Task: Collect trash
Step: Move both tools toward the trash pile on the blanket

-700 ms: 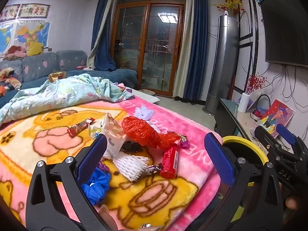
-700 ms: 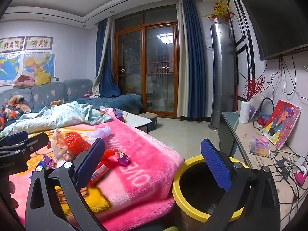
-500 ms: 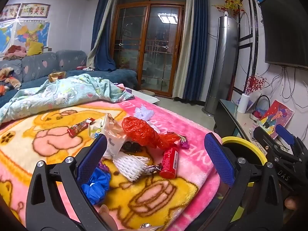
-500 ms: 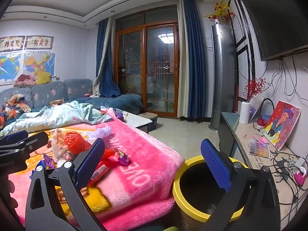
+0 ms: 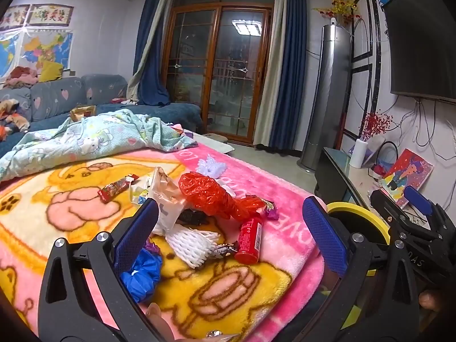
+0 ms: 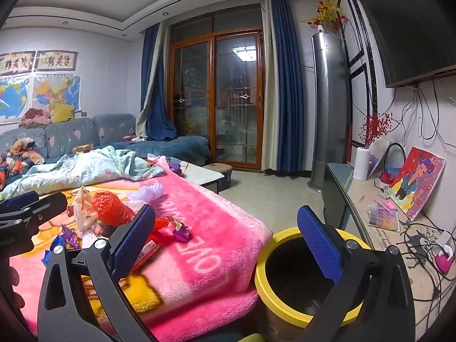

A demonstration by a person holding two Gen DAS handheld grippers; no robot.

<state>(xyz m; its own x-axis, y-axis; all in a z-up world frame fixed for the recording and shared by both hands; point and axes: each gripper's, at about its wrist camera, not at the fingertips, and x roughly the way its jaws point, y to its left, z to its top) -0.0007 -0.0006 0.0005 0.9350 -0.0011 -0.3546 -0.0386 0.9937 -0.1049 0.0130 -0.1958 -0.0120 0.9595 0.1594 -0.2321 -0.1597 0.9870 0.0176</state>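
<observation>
Both tongs stand wide apart and empty: the left tongs [image 5: 229, 232] hang just over the near end of the trash pile, the right tongs [image 6: 225, 238] straddle the gap between the pink blanket [image 6: 216, 228] and the yellow-rimmed bin [image 6: 287, 310]. The trash lies heaped on the blanket, nothing seemingly in the bin yet, so the first pick is likely the step in hand. The red can [image 5: 250, 239] and the white foam net [image 5: 193, 242] lie nearest the left tongs and look like the easiest starts; the can is firm and best pinched across its body, while the net will squash and needs a deeper bite. The blue plastic wad [image 5: 141, 270] sits half hidden behind the left pad. Farther back, the red plastic bag [image 5: 208, 193] and pale bag [image 5: 165, 196] overlap and may drag candy wrappers [image 5: 116, 188] along. The plush blanket could snag under a low approach. The bin stands just beside the blanket's edge; a cluttered side worktop [image 6: 382, 228] with cables runs close behind it.
</observation>
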